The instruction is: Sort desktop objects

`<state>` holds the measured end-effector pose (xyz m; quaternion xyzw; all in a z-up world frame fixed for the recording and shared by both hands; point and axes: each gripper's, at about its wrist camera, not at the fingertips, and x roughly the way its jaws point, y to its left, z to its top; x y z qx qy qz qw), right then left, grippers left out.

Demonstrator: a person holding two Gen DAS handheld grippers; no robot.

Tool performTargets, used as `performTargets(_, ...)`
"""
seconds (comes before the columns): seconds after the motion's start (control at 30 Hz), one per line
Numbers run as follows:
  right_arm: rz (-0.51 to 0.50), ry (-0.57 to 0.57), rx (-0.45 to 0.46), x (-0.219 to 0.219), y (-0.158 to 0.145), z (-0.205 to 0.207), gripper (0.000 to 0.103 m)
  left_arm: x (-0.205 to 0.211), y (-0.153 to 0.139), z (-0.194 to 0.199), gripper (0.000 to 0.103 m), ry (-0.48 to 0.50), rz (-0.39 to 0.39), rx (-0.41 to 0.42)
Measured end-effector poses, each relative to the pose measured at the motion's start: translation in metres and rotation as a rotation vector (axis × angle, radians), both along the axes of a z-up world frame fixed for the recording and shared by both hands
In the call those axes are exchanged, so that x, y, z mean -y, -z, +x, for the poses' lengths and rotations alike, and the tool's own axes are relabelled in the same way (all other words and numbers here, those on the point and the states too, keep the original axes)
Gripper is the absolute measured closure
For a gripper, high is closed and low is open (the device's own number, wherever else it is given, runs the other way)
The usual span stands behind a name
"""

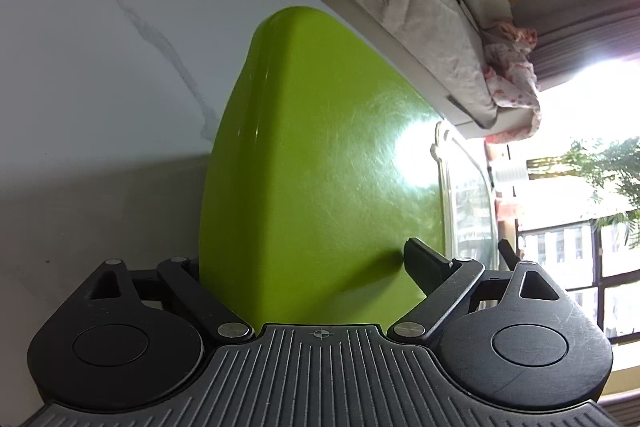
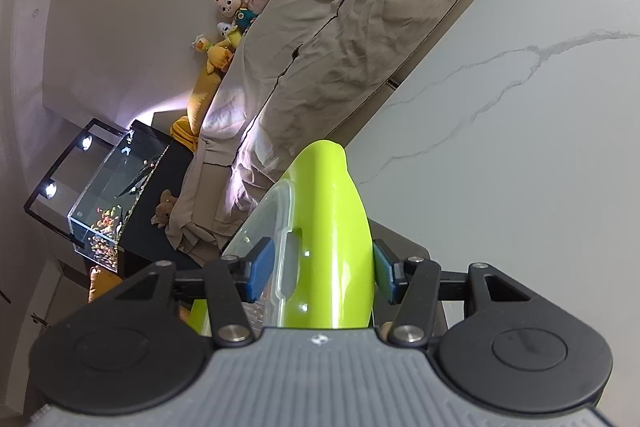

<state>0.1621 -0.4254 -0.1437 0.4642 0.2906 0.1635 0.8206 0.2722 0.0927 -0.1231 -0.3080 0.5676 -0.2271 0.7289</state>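
A lime-green lidded box stands on its edge over the white marble table, its clear lid facing right. My left gripper straddles the box. Its right finger lies against the green face, and its left finger is hidden behind the box's edge. In the right wrist view the same green box runs straight ahead, with its clear lid on the left. My right gripper is shut on it: one blue pad presses the lid's latch side, and the other pad presses the green wall.
Beside the marble table stands a bed with a crumpled grey-beige cover. Plush toys line its far side. A glass fish tank sits on a dark stand at the left. A bright window glares at the right.
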Motion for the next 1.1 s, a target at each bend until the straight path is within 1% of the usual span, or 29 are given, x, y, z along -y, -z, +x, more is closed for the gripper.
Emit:
performTargets(0.1,0.032,-0.002,-0.008,0.003,0.004,-0.001,0.048,-0.001,-0.001,-0.002,0.01,-0.005,-0.008,0.0)
performTargets(0.27,0.005,-0.008,-0.02,0.002,-0.002,-0.002,0.047,-0.01,-0.006,-0.004,0.01,-0.035,-0.007,0.0)
performTargets(0.33,-0.014,-0.008,-0.022,0.001,-0.006,-0.005,0.043,-0.013,-0.007,-0.007,0.01,-0.045,0.001,0.001)
performTargets(0.4,-0.042,-0.012,-0.024,0.001,-0.008,-0.009,0.034,-0.016,-0.007,-0.012,0.01,-0.051,-0.009,-0.004)
performTargets(0.53,-0.059,-0.03,-0.028,-0.001,-0.008,-0.024,0.033,-0.018,-0.006,-0.025,0.01,-0.055,-0.025,-0.003)
performTargets(0.57,-0.056,-0.033,-0.022,-0.002,-0.007,-0.028,0.034,-0.018,-0.007,-0.027,0.01,-0.059,-0.026,0.0)
performTargets(0.6,-0.054,-0.037,-0.015,-0.003,-0.007,-0.032,0.04,-0.017,-0.008,-0.03,0.011,-0.065,-0.026,0.005)
performTargets(0.63,-0.052,-0.042,-0.011,-0.004,-0.008,-0.033,0.044,-0.016,-0.009,-0.031,0.012,-0.073,-0.025,0.011)
performTargets(0.67,-0.043,-0.042,-0.004,-0.004,-0.008,-0.035,0.053,-0.014,-0.011,-0.033,0.016,-0.077,-0.019,0.017)
performTargets(0.7,-0.034,-0.044,-0.004,-0.003,-0.009,-0.036,0.056,-0.012,-0.014,-0.036,0.016,-0.078,-0.007,0.023)
performTargets(0.83,-0.054,-0.035,-0.014,-0.001,-0.013,-0.037,0.056,-0.004,-0.018,-0.047,0.019,-0.052,0.031,0.027)
performTargets(0.93,-0.057,-0.035,-0.014,0.001,-0.014,-0.04,0.056,-0.006,-0.013,-0.05,0.019,-0.06,0.018,0.012)
performTargets(1.1,-0.062,-0.034,-0.016,-0.001,-0.011,-0.043,0.056,-0.012,0.0,-0.043,0.017,-0.094,-0.002,-0.028)
